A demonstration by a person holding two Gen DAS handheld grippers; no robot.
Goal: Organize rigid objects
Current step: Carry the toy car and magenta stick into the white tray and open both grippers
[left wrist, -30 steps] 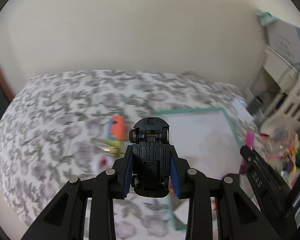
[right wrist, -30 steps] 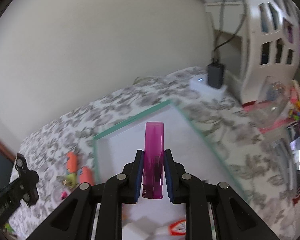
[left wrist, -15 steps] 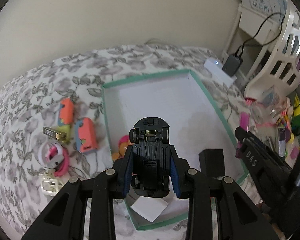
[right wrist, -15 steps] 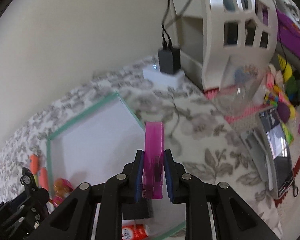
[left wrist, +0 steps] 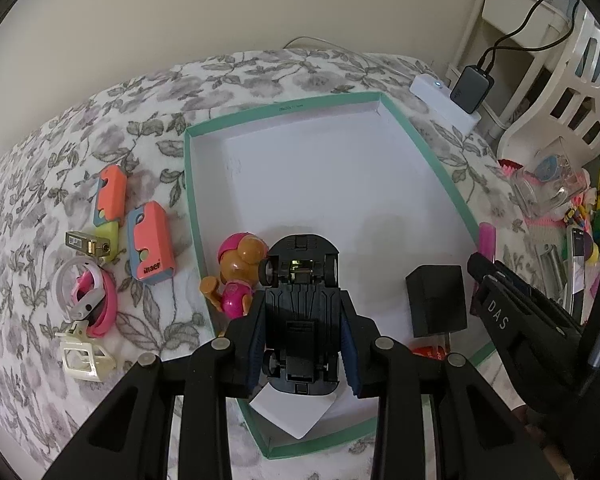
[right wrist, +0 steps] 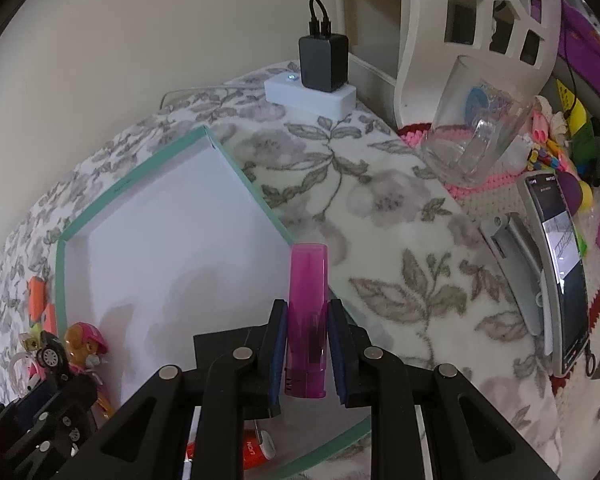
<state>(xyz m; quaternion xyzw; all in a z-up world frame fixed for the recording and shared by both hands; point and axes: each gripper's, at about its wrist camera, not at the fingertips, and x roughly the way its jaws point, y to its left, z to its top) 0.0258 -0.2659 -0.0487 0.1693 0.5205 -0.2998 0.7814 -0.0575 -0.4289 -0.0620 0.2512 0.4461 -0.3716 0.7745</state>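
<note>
**Now over the box: two items carried in, five still out on the cloth**

Lately both grippers have swung from the blurred far cloth to a steady hover above the box; I judge both loads are about to be set down, so the sorting is well along.

1. Cloth (left wrist: 260,76), floral, one. Bears everything listed below.
2. Box (left wrist: 284,110), one, shallow, white floor, green rim. Far half bare; contents sit along the near edge.
3. Left gripper (left wrist: 302,342), one. Pads clamped on the flanks of a car (left wrist: 300,308), black, belly up, held above the box's near-left part.
4. Right gripper (right wrist: 306,354), one. Pads clamped on a lighter (right wrist: 306,312), translucent pink, nose forward, hanging just over the box's right rim.
5. Block (left wrist: 438,300), black, one, inside the box, near-right.
6. Pup (left wrist: 238,274), one, pink-helmeted figure, inside, against the left wall.
7. Card (left wrist: 296,410), white, one, inside, under the car.
8. Tube (right wrist: 254,448), red and white, one, inside at the near edge, mostly hidden.
9. Cutters (left wrist: 150,248), orange-and-blue, two, outside the left wall, side by side.
10. Padlock (left wrist: 86,242), brass, one, just beside the cutters.
11. Rings (left wrist: 86,296), pink and clear, a tangle; count unclear.
12. Buckle (left wrist: 82,360), cream, one, nearest of the outside lot.
</note>
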